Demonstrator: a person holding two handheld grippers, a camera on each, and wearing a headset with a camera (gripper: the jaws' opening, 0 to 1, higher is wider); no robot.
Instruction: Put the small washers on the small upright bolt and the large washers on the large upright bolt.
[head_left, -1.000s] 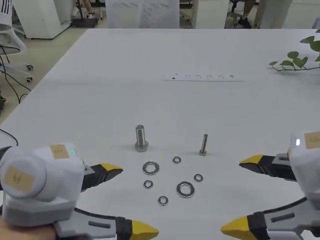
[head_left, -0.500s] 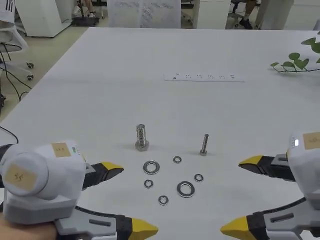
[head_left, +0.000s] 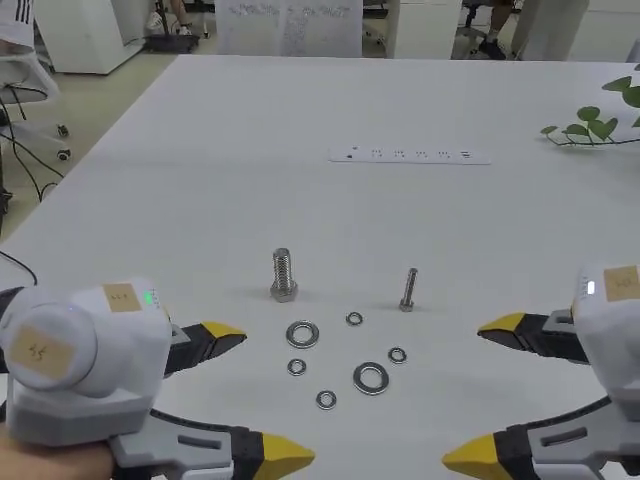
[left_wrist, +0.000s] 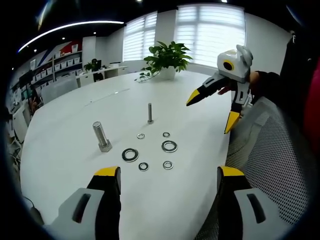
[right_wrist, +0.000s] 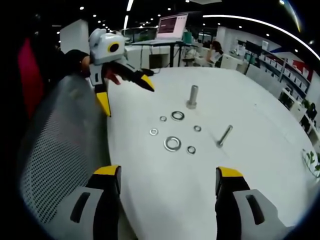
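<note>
A large bolt (head_left: 282, 276) and a small bolt (head_left: 408, 289) stand upright, well apart, with bare table (head_left: 345, 225) between them. Six washers (head_left: 371, 378) lie flat just in front. The left gripper (head_left: 275, 398) and right gripper (head_left: 465, 393) flank them, jaws wide. Behind the bolts the table is bare up to a power strip (head_left: 408, 154).

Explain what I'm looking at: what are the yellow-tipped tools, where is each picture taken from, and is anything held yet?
These are hand-held two-jaw grippers, not a robot arm: a person holds the left gripper and the right gripper. The head view looks down from a headset; each round view looks along one gripper's jaws. On the table stand a large bolt and a small bolt, with two large washers and four small washers lying flat nearby. Both grippers are open and hold nothing.
</note>
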